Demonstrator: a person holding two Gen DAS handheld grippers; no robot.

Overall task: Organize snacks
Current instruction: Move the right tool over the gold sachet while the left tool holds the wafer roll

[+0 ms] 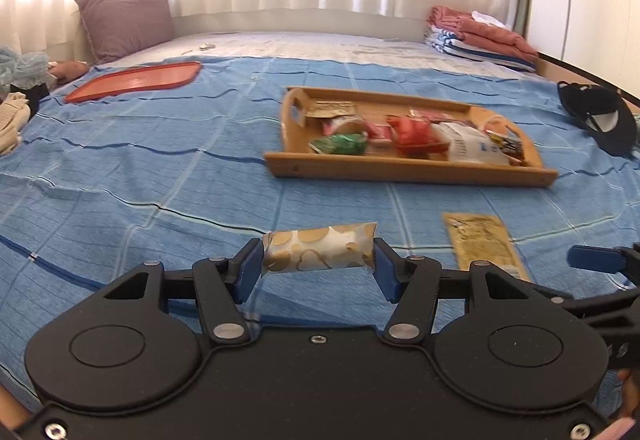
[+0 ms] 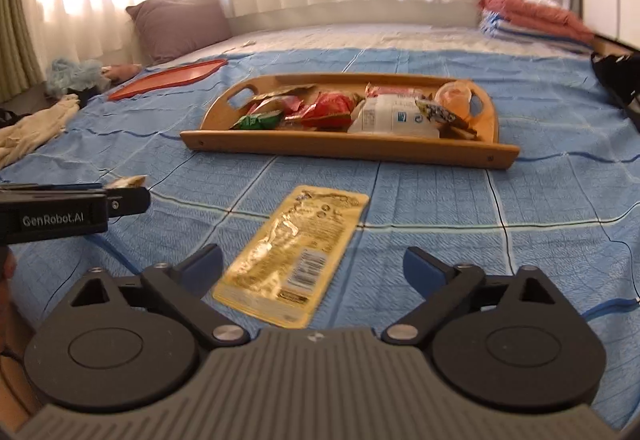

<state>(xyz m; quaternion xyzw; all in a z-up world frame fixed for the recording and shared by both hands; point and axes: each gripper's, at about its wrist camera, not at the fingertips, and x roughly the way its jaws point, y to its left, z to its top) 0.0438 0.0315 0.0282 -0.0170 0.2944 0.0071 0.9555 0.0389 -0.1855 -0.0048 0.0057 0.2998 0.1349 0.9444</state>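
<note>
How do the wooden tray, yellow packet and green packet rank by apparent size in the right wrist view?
1. wooden tray
2. yellow packet, though nearness to the camera enlarges it
3. green packet, lying in the tray

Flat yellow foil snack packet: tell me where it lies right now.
In the right wrist view the flat yellow foil snack packet lies on the blue checked bedspread, between the open right hand-held gripper fingers, nearer than the wooden tray.
</note>
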